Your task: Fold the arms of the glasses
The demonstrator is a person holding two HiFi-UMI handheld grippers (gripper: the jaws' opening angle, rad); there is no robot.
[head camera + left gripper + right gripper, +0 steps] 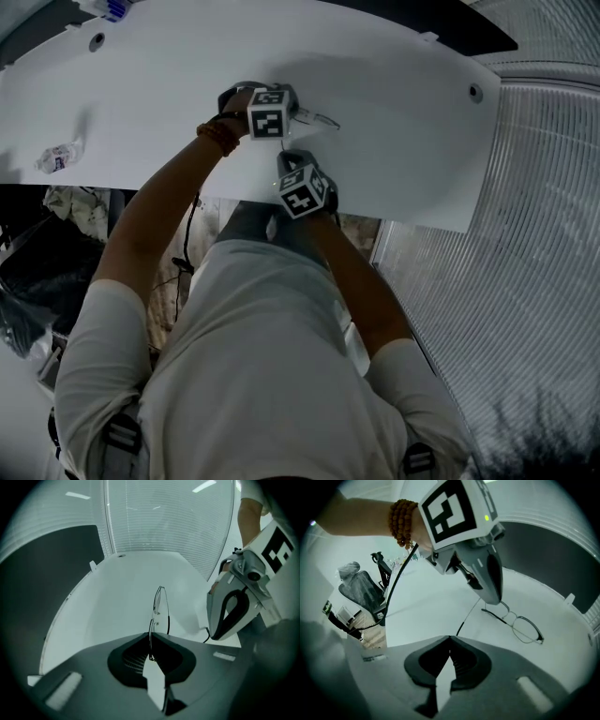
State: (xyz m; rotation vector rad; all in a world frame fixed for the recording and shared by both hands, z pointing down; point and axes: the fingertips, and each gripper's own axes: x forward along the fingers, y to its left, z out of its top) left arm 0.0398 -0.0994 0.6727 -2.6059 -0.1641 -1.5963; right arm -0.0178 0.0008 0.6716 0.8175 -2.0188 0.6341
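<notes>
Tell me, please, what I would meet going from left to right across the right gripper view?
An office chair → bead bracelet → left hand-held gripper → glasses, with the lenses furthest right.

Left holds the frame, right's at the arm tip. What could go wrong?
The left gripper pinches only thin frame wire of the glasses; a push could twist them loose.
The open arm ends beside the shut jaws of the right gripper, so it could slip past or bend.
</notes>
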